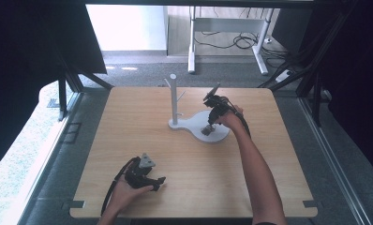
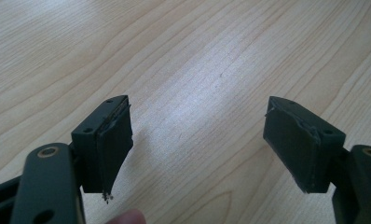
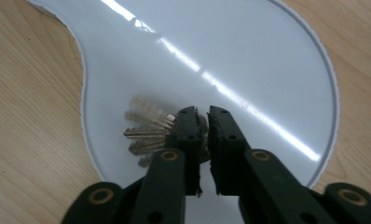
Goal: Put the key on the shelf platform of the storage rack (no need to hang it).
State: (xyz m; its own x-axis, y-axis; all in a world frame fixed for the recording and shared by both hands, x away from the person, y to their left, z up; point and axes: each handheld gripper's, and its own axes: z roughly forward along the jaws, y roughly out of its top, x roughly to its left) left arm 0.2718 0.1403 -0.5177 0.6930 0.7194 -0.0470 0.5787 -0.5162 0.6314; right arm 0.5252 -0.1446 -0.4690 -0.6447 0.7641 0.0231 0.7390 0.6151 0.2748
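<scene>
Bunch of silver metal keys (image 3: 146, 133): over the glossy white stand base (image 3: 249, 51), nipped between nearly closed jaws of right gripper (image 3: 207, 114). Left gripper (image 2: 197, 135): spread wide, empty, well apart from base.

Wooden table (image 1: 142, 154); white stand (image 1: 194, 123) on it.

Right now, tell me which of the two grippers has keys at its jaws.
The right gripper, over the white stand's base, with the bunch of keys at its nearly closed jaws. The left gripper gapes over bare table.
</scene>
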